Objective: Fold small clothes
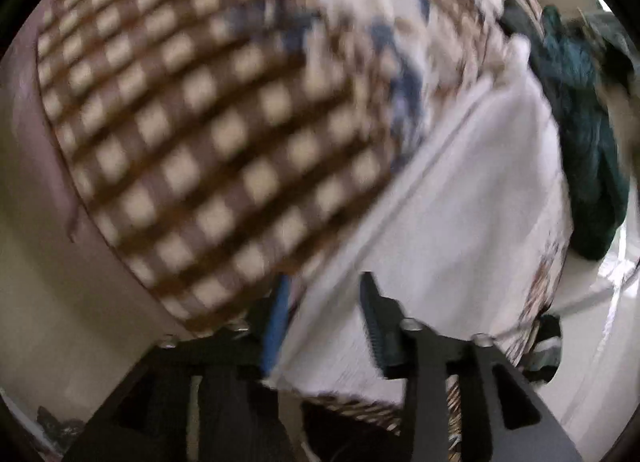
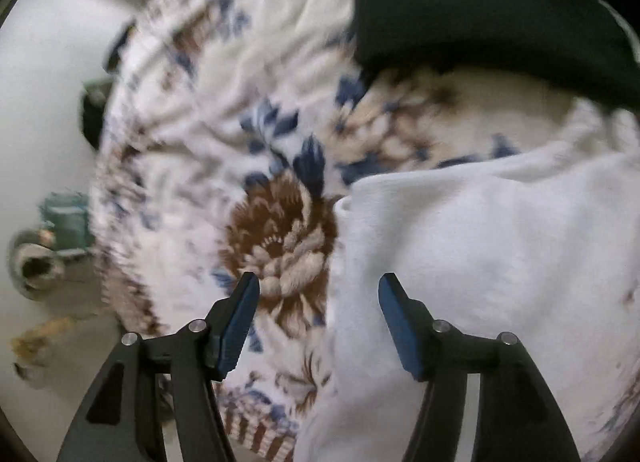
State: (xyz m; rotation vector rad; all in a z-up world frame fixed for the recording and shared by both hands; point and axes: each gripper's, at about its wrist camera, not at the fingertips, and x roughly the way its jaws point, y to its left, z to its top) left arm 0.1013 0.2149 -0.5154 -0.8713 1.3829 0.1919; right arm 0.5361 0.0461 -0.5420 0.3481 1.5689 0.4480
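- Black fingers of the left gripper (image 1: 324, 326) are sitting wide apart at the bottom of the left wrist view, with a white garment (image 1: 452, 214) draping down between them – whether the pads are actually pinching the cloth cannot be told through the blur.
- Beside that garment, a brown-and-cream checked cloth (image 1: 192, 134) is filling most of the view's left side, and a dark teal garment (image 1: 592, 134) is lying bunched near the right edge of the bed covering.
- Blue-padded fingers of the right gripper (image 2: 318, 318) are standing spread open, holding nothing – hovering over the floral blanket (image 2: 248, 166) (brown and blue flowers on white).
- The white garment (image 2: 480, 262) is lying on that blanket, its left edge running between the right gripper's fingers.
- A dark garment (image 2: 480, 2) is resting at the blanket's far edge.
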